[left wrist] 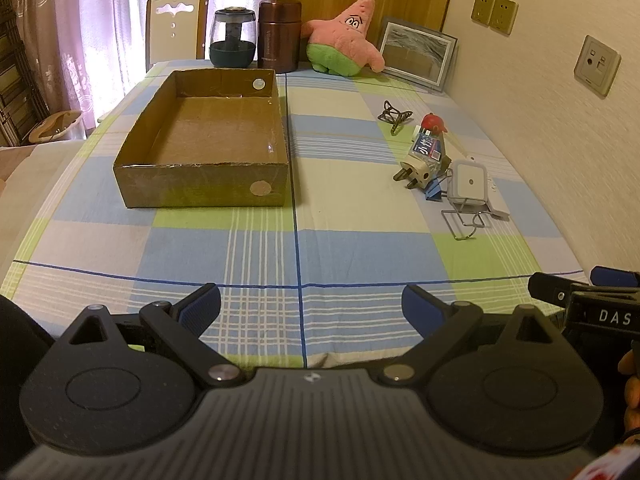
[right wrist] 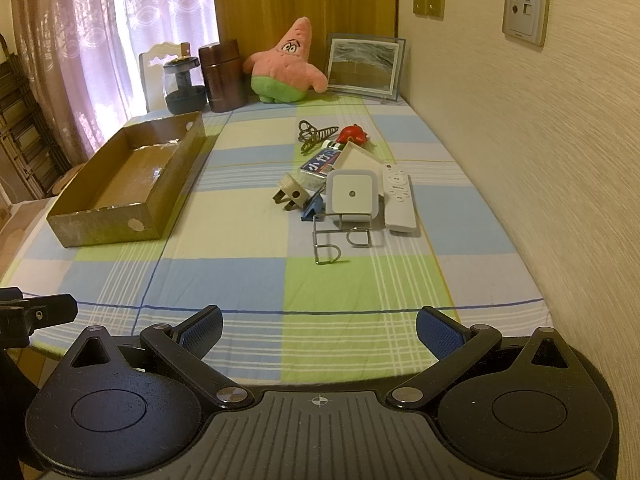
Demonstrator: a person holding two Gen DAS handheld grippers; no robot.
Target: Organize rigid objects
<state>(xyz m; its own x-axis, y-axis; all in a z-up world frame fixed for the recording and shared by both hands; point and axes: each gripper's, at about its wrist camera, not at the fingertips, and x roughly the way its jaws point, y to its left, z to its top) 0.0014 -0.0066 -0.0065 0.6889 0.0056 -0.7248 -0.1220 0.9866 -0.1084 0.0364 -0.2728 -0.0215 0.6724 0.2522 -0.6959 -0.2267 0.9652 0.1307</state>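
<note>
Dim, warm room — daylight glows through the curtains point(left wrist: 100, 20), edges bend with fisheye, corners vignette black.

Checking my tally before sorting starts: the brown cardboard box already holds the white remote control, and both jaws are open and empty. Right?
Not quite. The brown cardboard box is empty in the left wrist view; the white remote control lies on the checked tablecloth among the clutter. Both sets of jaws are indeed open and empty.

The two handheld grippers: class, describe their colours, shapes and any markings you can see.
Left gripper and right gripper match: matte black bodies, two round discs each, angled linkage arms with silver pivot bolts, blue ribbed finger pads, ridged grey centre plate with a small crosshair mark. The right gripper's side shows white letters "DAS".
</note>
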